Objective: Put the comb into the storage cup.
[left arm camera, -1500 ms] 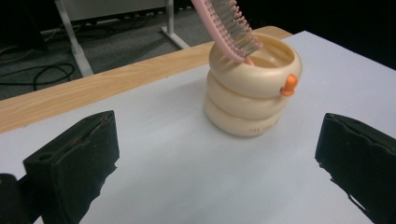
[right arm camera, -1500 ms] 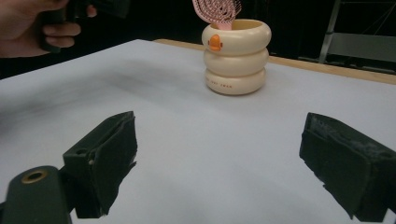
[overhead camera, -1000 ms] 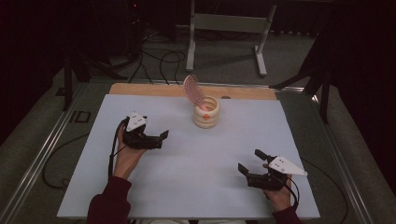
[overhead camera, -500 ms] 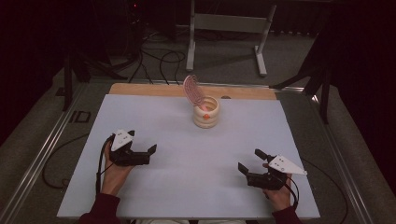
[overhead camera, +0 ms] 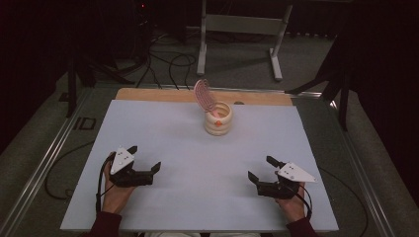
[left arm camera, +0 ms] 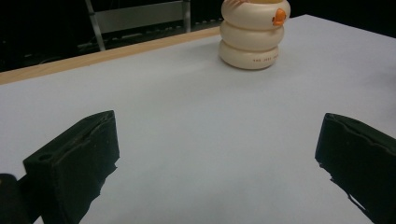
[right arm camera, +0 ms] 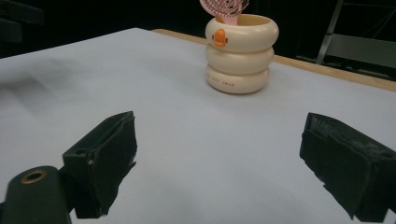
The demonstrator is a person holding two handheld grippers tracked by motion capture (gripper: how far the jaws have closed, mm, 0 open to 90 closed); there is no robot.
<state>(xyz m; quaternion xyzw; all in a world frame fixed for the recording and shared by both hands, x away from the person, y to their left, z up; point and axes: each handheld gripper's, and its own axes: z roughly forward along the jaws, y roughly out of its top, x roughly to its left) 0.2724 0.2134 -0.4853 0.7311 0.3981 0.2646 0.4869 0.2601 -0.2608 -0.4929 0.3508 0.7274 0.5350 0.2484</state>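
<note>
Cream ringed pot [overhead camera: 218,120], pink paddle [overhead camera: 203,95] inside, perhaps a brush

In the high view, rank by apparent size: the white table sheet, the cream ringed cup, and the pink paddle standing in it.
1. White table sheet, by far the largest.
2. Cream ringed cup.
3. Pink paddle, a little smaller than the cup as seen; its lower end is hidden inside, so this ranking is unsure.

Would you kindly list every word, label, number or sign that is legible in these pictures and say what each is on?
"ID": on the grey floor strip left of the table, in the high view.
Small reddish print on the bottom ring of the cream holder: too small and blurred to read in both gripper views.
The orange mark on the holder's top ring is a picture, not text.
</note>
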